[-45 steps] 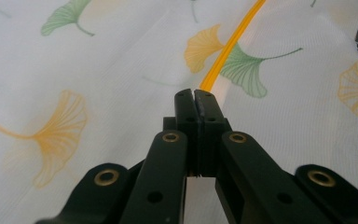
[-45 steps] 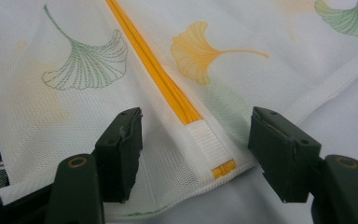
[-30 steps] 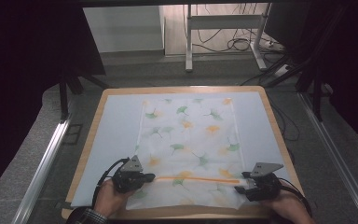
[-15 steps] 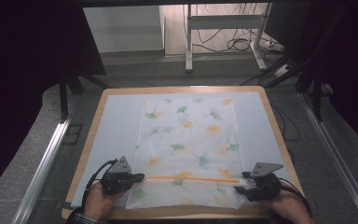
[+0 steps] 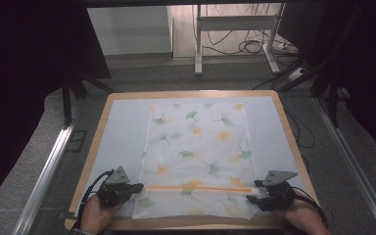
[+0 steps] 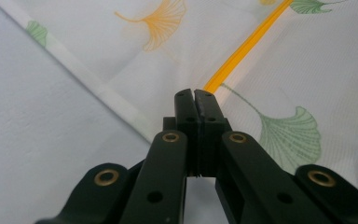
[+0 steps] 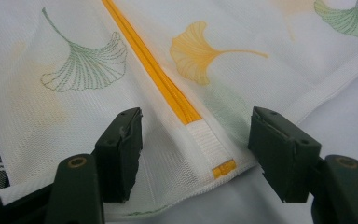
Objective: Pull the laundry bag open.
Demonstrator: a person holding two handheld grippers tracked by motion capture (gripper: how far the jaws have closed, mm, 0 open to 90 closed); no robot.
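Mesh bag (image 5: 196,156) flat, zipper (image 5: 198,188) closed, unopened. Left claw (image 6: 194,93) together at zipper's end; right claw (image 7: 196,135) apart astride other end.

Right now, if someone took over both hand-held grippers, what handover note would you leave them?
Left hand-held gripper: jaws shut, tip at the left end of the orange zipper; whether it pinches the zipper pull I cannot tell.
Right hand-held gripper: jaws open, straddling the zipper's right end with its white tab, not pressing it.
Mesh laundry bag: flat on the board, zipper near the front edge.
Done: both ends approached.
Left: probably steadying the right end and running the zipper.
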